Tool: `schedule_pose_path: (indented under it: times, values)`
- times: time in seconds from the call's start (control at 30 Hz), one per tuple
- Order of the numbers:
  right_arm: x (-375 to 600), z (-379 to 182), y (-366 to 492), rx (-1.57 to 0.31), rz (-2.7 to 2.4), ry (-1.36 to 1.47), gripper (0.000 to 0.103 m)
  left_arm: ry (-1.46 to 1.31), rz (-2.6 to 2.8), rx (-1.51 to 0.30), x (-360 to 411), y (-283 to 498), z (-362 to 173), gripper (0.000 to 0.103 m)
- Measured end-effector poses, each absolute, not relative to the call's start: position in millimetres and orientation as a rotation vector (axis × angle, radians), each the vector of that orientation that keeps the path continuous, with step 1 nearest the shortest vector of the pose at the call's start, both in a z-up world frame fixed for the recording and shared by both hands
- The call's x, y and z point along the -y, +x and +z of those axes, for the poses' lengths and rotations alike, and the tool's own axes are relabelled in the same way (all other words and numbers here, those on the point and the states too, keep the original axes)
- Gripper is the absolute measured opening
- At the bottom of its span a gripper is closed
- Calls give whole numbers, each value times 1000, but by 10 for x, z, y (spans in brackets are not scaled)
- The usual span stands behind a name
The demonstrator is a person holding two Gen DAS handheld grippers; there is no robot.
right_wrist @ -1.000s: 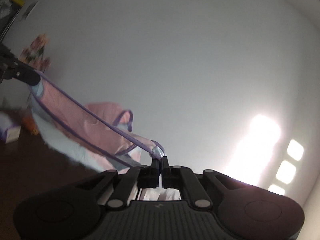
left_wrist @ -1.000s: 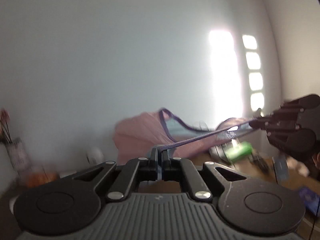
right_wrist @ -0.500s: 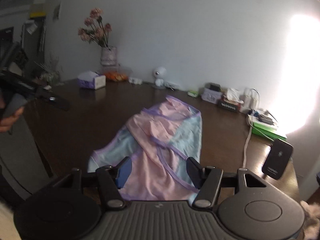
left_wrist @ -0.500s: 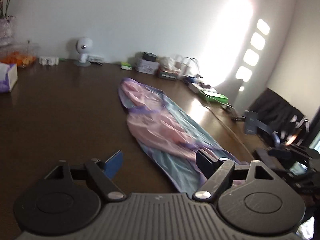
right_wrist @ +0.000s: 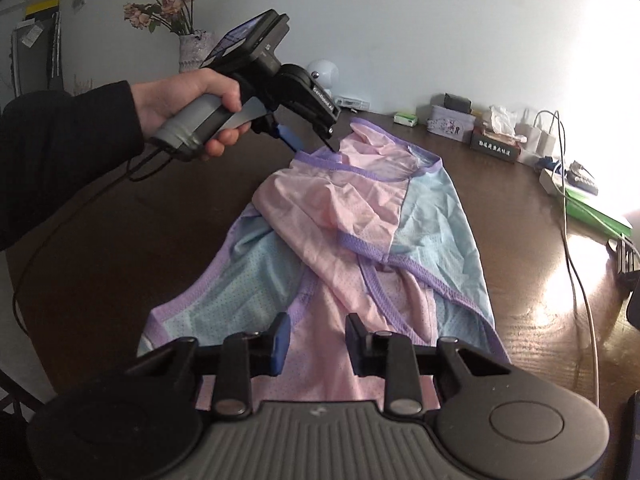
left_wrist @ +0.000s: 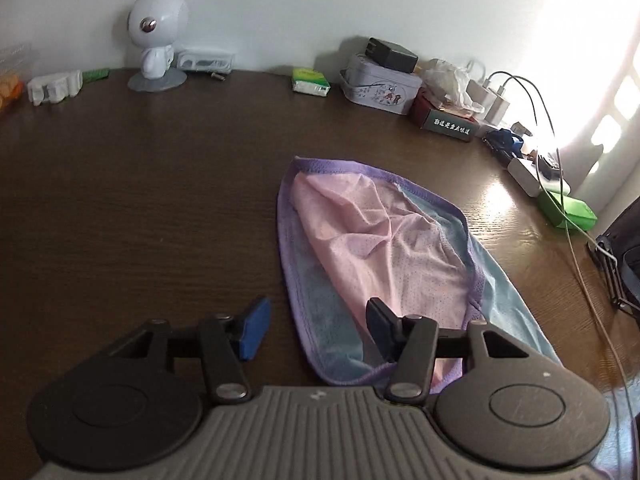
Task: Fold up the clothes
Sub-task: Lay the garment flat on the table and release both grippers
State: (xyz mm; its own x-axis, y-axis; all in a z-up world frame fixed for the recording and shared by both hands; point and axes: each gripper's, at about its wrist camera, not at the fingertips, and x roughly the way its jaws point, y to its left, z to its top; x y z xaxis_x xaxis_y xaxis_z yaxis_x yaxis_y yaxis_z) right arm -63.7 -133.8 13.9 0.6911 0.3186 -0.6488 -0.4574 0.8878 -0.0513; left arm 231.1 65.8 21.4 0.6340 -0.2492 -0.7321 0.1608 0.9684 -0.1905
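While the pink, pale-blue and purple-trimmed mesh garment (right_wrist: 360, 232) lies rumpled and partly folded over itself on the dark brown wooden table (right_wrist: 120, 240), both claws stand released above it. Nearest the right wrist camera, the right gripper (right_wrist: 316, 338) hovers over the garment's near pink hem; its jaws have just been closing yet remain parted, with cloth beneath them but none pinched between the pads. Nearest the left wrist camera, the left gripper (left_wrist: 316, 330) also shows parted jaws that have just been closing, its right finger (left_wrist: 380, 330) over the purple-edged corner and its blue-padded left finger (left_wrist: 254, 332) over bare wood. Farther off in the right view, a hand (right_wrist: 188, 100) in a dark sleeve (right_wrist: 60, 152) grips the left gripper's grey handle, the fingertips near the garment's far purple edge; whether they touch it cannot be told. Along the far edge by the white wall stand a white round-headed figurine (left_wrist: 156, 36), a pale metal tin (left_wrist: 380, 88), a green packet (left_wrist: 310, 82), white chargers with cables (left_wrist: 500, 100) and a vase of pink roses (right_wrist: 192, 50).
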Motion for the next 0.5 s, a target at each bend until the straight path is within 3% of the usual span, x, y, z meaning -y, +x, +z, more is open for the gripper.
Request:
schedule_pose_path:
  times: [0.03,0.07,0.1,0.13,0.5]
  values:
    - [1341,117,-639,-689,432,-215,27,-82,-253,-845,-628,2308,201,51]
    - [1338,114,-637,-696,430,-219,27,-59,-254,-838,-604,2303,194,41]
    - [1329,122,-632,-701,434,-232,27,-39,-249,-839,-585,2295,188,7]
    - [1318,129,-626,-705,439,-248,27,-26,-253,-847,-580,2277,189,2]
    - [1804,217,-11,-796,317,-357,28,-1,-56,-815,-1502,1504,294,1]
